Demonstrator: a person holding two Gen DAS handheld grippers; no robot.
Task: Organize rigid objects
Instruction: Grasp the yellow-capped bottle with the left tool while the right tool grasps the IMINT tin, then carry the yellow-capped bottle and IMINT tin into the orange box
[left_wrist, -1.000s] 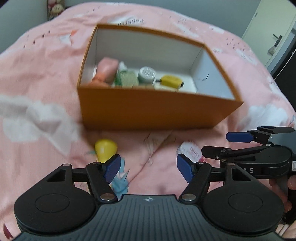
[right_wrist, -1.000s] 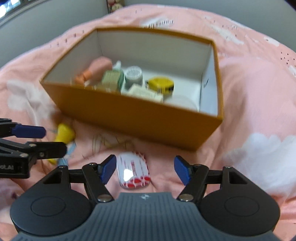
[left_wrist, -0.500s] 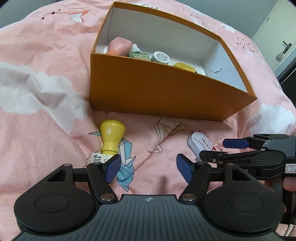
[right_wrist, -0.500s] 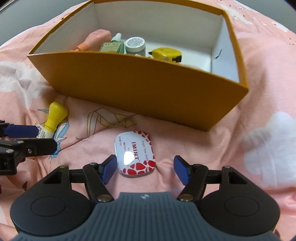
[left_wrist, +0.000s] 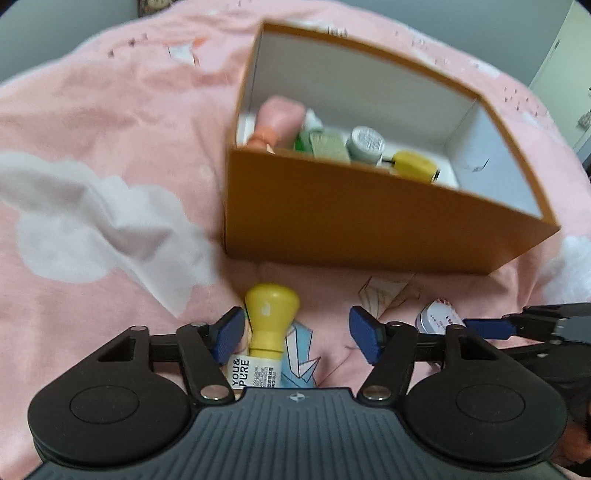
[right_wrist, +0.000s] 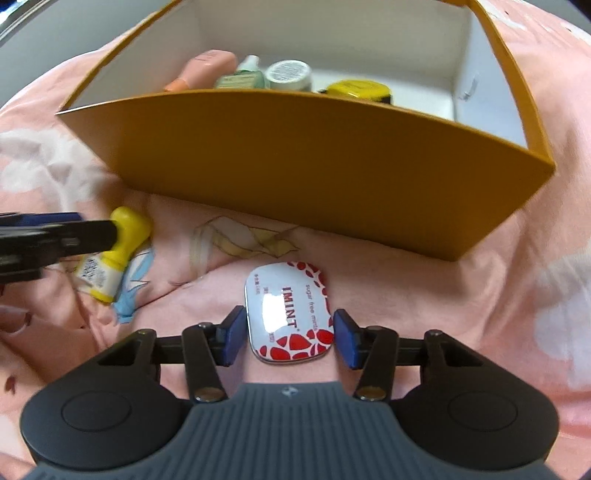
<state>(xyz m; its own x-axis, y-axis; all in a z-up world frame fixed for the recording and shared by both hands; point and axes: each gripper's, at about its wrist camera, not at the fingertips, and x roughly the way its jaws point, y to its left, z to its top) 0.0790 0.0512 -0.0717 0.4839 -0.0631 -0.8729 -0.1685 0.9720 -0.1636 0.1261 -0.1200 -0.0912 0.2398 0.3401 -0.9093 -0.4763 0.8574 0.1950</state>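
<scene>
Mint tin (right_wrist: 290, 312) lies on the pink bedspread (right_wrist: 498, 280) between the parted fingers of the right gripper (right_wrist: 289, 338), not clamped. Beside it, the left gripper (left_wrist: 297, 334) spreads wide around a yellow-capped bottle (left_wrist: 267, 326) below the orange box (left_wrist: 369, 225).

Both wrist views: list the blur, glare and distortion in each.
Left wrist view: motion blur smears the orange box and bedspread; only the yellow-capped bottle reads fairly sharp. Right wrist view: white glare patch on the mint tin; fisheye bows the box's front wall; edges soft.
</scene>
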